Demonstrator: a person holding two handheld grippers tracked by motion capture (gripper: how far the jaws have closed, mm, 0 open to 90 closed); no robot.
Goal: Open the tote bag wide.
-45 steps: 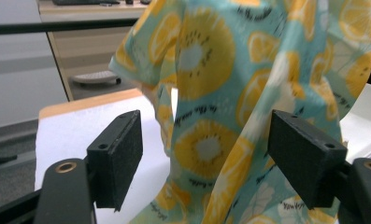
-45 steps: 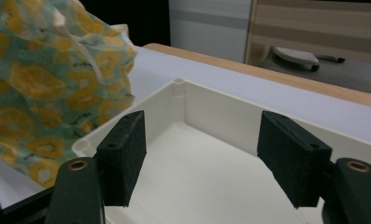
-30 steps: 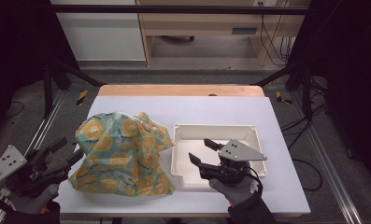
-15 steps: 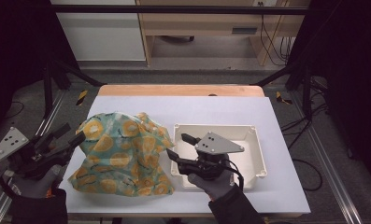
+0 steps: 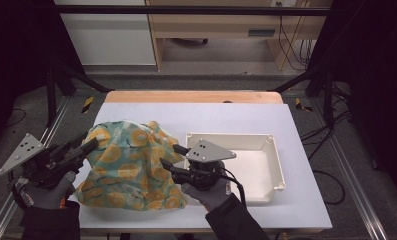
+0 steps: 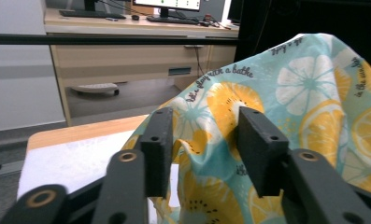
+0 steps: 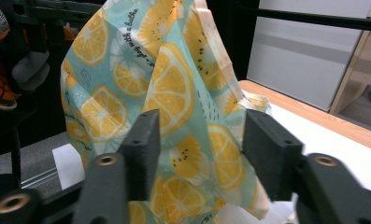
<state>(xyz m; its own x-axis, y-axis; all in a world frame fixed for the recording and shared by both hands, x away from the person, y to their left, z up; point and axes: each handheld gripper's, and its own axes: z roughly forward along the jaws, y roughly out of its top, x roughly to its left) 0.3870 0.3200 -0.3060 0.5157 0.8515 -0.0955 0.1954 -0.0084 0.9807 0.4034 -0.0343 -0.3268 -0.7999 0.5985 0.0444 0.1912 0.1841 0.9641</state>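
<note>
Nothing is gripped yet: the lemon-print cloth (image 5: 128,167) beside the empty tray (image 5: 273,172) is flanked by the left gripper (image 5: 88,145) and right gripper (image 5: 171,156), both wide open.

White table top (image 5: 236,117) mid-frame in high view; wooden strip (image 5: 193,96) along its far edge; metal rails at lower left (image 5: 56,125) and lower right (image 5: 351,175); yellow-black markers on floor at left (image 5: 87,103) and right (image 5: 298,103) of strip; white cabinet (image 5: 106,35) upper left; wooden desk (image 5: 211,25) upper centre; cables (image 5: 286,40) hanging upper right; black bar (image 5: 186,10) across top; left gripper view: keyboard (image 6: 87,14), mouse (image 6: 135,17), monitor base (image 6: 164,11) along top; right gripper view: white panel (image 7: 304,51) upper right
</note>
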